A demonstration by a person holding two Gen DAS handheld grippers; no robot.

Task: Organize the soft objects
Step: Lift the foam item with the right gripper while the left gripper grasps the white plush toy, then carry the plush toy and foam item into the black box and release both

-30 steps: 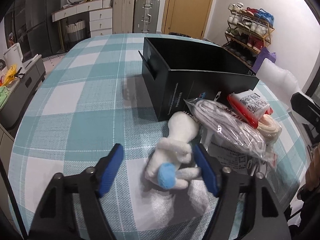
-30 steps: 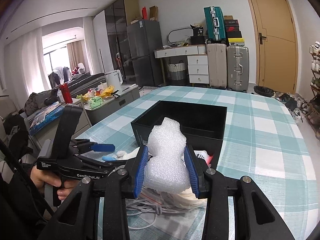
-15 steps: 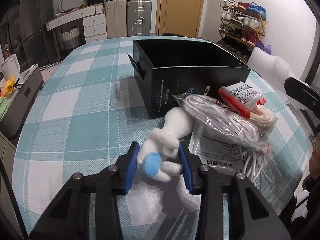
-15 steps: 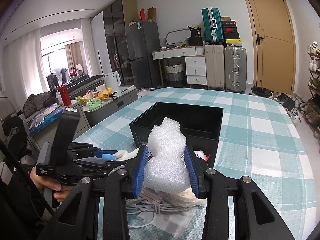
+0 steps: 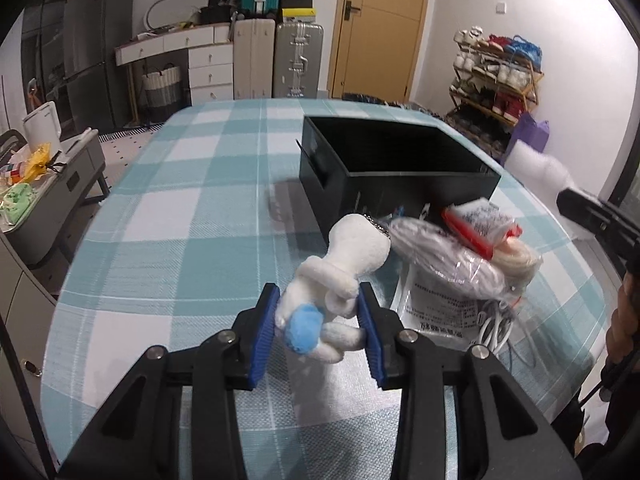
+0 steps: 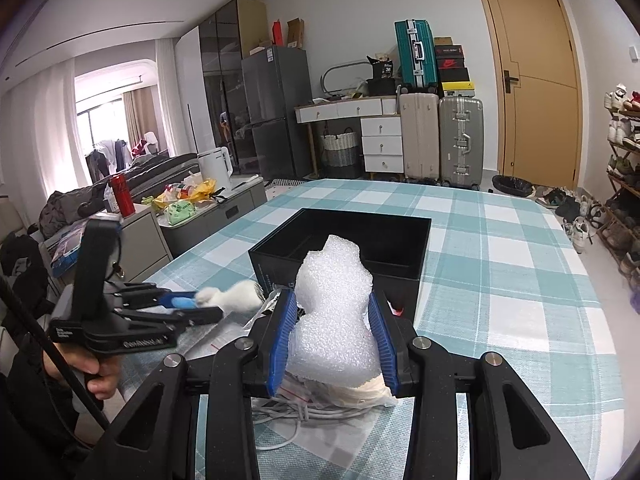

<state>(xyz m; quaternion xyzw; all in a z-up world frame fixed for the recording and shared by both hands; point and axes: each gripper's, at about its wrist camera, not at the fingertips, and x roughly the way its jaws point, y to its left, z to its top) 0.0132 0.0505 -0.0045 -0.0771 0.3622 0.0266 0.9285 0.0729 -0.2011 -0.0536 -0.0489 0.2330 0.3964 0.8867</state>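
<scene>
A round table (image 5: 168, 208) covered in a teal-and-white checked cloth fills the middle of a lived-in room. On it stands an open black box (image 5: 384, 168) with small pale print on its side, too fine to read. Just in front of the box lies a heap: a clear bag of white cord (image 5: 444, 260), a red-and-white packet (image 5: 480, 224) on top of it, and a flat white pouch (image 5: 436, 308) printed with small lines of text that cannot be made out.

The left gripper (image 5: 320, 320) has just been closing and now pinches a white plush toy (image 5: 344, 264) with a blue pompom (its round end points toward the box, and a short bead chain hangs from it). The toy sits between the blue pads, beside the cord bag. A hand (image 6: 96, 372) holds this gripper's handle, which carries white lettering that is blurred.

The right gripper (image 6: 332, 336) squeezes a lump of white foam wrap (image 6: 336, 312) above the heap, near the box's front wall.

Behind the table are a tan door (image 6: 528, 80), two pale suitcases (image 6: 440, 140), a teal suitcase (image 6: 414, 56) on stacked shoeboxes, white drawers (image 6: 380, 140), a dark fridge (image 6: 276, 112), a shoe rack (image 5: 496, 76) and a curtained window (image 6: 108, 128).
</scene>
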